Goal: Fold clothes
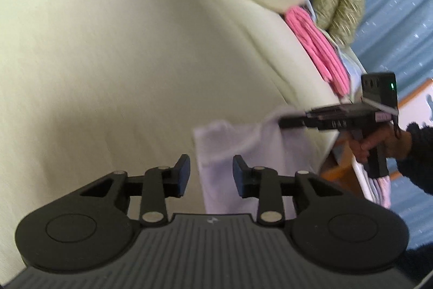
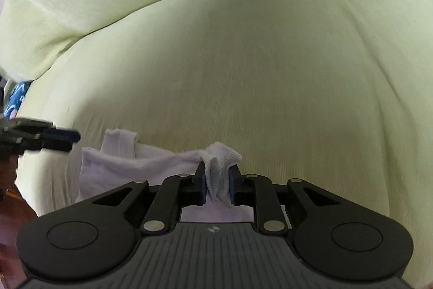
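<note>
Right gripper [image 2: 217, 182] clenched on white garment's [image 2: 130, 164] bunched ribbed edge, near on green sofa [image 2: 243, 58]; left gripper [image 1: 211, 175] spread, empty; likely soft, light, floppy; better pinched at corners.

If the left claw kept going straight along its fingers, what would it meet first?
Probably the white garment, whose left edge lies just ahead between the open fingers of the left claw. Beyond it there is only the pale green cushion. Depth is unclear.
</note>
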Demonstrator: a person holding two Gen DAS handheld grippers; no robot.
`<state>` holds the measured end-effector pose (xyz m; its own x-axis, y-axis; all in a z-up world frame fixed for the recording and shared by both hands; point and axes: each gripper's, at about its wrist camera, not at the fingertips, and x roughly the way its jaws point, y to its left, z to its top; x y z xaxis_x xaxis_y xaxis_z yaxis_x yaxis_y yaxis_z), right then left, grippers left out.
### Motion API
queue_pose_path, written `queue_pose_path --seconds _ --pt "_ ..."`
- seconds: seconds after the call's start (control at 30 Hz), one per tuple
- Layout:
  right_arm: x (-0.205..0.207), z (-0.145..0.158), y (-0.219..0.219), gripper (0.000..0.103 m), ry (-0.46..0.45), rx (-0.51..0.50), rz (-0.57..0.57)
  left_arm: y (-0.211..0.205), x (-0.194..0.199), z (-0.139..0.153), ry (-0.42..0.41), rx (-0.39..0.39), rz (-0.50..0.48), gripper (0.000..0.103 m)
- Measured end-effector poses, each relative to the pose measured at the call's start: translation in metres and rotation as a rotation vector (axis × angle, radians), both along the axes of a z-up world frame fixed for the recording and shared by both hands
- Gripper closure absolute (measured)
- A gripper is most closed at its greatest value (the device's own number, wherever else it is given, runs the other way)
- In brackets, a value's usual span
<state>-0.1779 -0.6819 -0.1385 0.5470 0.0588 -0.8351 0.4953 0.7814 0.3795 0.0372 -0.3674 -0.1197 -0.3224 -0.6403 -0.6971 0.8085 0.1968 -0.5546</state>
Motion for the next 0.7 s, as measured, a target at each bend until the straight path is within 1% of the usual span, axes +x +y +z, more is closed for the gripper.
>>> queue_pose_path --seconds 0.1,0.13,0.17,0.2,0.23,0.3,0.33,0.37,0.43,0.47,0.57,0.63,0.7 --pt "-0.008 0.001 0.0 0.082 -0.014 0.016 -0.056 -0.003 -0.003 -0.014 0.035 0.019 0.01 0.073" --pt "-0.009 0.001 0.002 0.082 -0.017 0.014 -0.069 -0.005 -0.002 -0.017 0.04 0.019 0.02 0.074" --pt "-0.011 0.0 0.004 0.082 -0.018 0.008 -0.077 -0.008 -0.001 -0.019 0.044 0.009 0.028 0.079" --pt "-0.012 0.001 0.007 0.082 -0.016 -0.001 -0.081 -0.012 -0.003 -0.021 0.046 0.0 0.02 0.099" --pt "-0.012 0.002 0.009 0.082 -0.013 -0.011 -0.083 -0.017 -0.005 -0.021 0.041 -0.009 0.011 0.099" --pt "-0.012 0.004 0.012 0.086 -0.006 -0.033 -0.086 -0.026 -0.015 -0.015 -0.019 -0.039 -0.026 0.099" --pt "-0.013 0.007 0.014 0.091 -0.005 -0.044 -0.082 -0.026 -0.017 -0.01 -0.023 -0.066 -0.043 0.099" --pt "-0.014 0.009 0.016 0.092 -0.004 -0.057 -0.077 -0.029 -0.017 -0.006 -0.017 -0.091 -0.051 0.099" --pt "-0.025 0.01 0.021 0.093 0.007 -0.078 -0.075 -0.033 -0.014 -0.001 -0.011 -0.134 -0.053 0.099" --pt "-0.028 0.01 0.021 0.093 0.01 -0.08 -0.082 -0.036 -0.014 -0.002 -0.012 -0.14 -0.052 0.099" --pt "-0.035 0.006 0.018 0.093 0.016 -0.073 -0.107 -0.047 -0.012 -0.015 -0.042 -0.1 -0.038 0.099" --pt "-0.035 0.002 0.017 0.093 0.019 -0.068 -0.113 -0.051 -0.008 -0.027 -0.05 -0.058 0.005 0.099" --pt "-0.035 0.001 0.018 0.093 0.016 -0.075 -0.108 -0.049 -0.001 -0.03 -0.011 -0.061 0.05 0.099"
